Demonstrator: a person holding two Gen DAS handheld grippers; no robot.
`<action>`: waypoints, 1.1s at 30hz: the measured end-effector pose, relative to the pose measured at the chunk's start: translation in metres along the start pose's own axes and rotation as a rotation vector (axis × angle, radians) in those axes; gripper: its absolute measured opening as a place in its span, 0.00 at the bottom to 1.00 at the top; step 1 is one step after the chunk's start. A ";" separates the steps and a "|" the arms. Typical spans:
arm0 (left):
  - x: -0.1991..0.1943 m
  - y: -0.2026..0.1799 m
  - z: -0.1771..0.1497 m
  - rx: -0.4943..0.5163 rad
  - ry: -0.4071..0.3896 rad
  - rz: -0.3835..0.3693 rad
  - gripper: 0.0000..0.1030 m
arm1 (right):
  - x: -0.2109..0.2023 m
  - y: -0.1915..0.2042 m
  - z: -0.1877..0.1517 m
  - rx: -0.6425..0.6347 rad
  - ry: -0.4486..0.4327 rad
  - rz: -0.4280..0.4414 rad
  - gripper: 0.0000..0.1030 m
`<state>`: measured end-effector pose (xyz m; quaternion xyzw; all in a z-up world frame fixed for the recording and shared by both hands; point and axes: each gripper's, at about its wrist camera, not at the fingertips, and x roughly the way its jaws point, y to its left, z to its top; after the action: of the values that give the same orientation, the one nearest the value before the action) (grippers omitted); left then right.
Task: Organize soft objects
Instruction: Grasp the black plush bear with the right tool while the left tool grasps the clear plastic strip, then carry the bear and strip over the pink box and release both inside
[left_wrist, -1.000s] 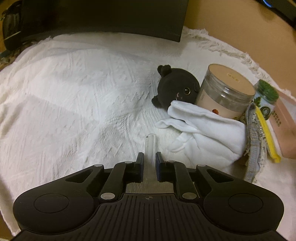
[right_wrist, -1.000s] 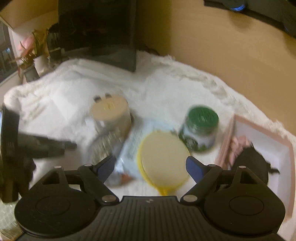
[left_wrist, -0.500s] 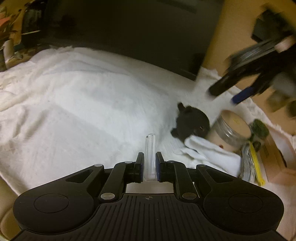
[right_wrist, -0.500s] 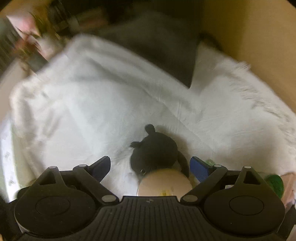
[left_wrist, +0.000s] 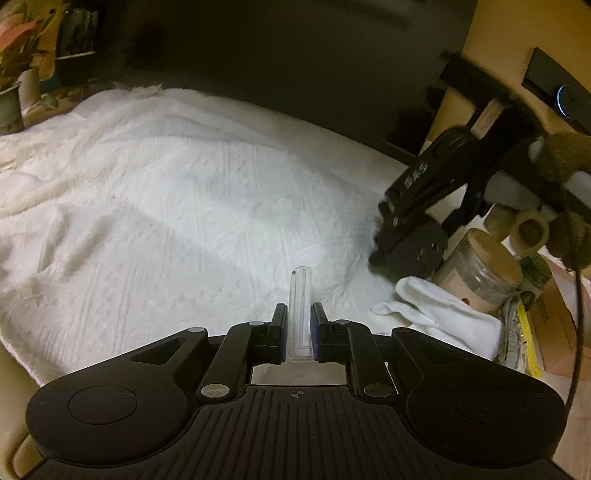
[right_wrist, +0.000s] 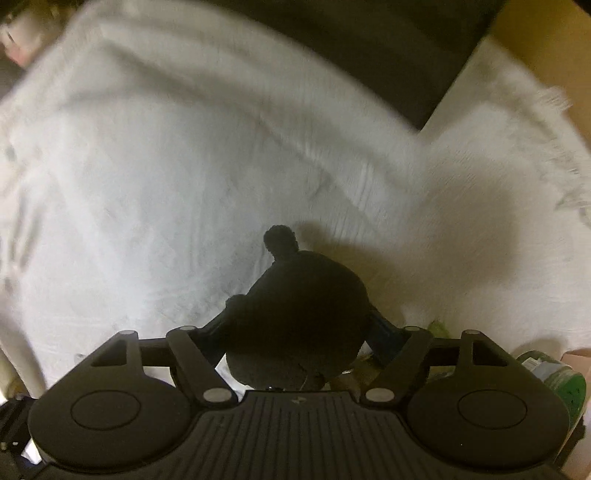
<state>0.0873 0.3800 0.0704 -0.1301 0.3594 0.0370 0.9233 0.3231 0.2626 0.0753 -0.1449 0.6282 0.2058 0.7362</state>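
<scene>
A black plush toy (right_wrist: 299, 310) sits on the white blanket (right_wrist: 184, 184), between the two fingers of my right gripper (right_wrist: 297, 332), which press against its sides. In the left wrist view the same toy (left_wrist: 413, 251) lies under the right gripper (left_wrist: 410, 221), next to a folded white cloth (left_wrist: 439, 317). My left gripper (left_wrist: 298, 332) is shut on a clear plastic strip (left_wrist: 301, 310) and hovers above the blanket, left of the pile.
A clear jar with a tan lid (left_wrist: 484, 273), a green-lidded jar (left_wrist: 533, 269), a grey and yellow cloth (left_wrist: 517, 336) and a pink box (left_wrist: 557, 325) stand at the right. A dark panel (left_wrist: 295, 55) runs along the back. A potted plant (left_wrist: 14, 74) is far left.
My right gripper has come down over the black plush toy and closed in on its sides. My left gripper has pulled back and turned left, still holding the clear strip.
</scene>
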 end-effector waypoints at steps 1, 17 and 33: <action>-0.001 -0.001 0.002 0.001 -0.003 -0.001 0.15 | -0.011 -0.001 -0.005 0.000 -0.030 0.024 0.72; -0.027 -0.088 0.068 0.095 -0.151 -0.120 0.15 | -0.220 -0.100 -0.115 0.088 -0.483 0.187 0.72; -0.006 -0.266 0.055 0.348 -0.038 -0.428 0.15 | -0.228 -0.241 -0.242 0.415 -0.602 -0.008 0.72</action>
<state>0.1624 0.1386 0.1701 -0.0417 0.3075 -0.2188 0.9251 0.2016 -0.0898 0.2485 0.0723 0.4111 0.1043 0.9027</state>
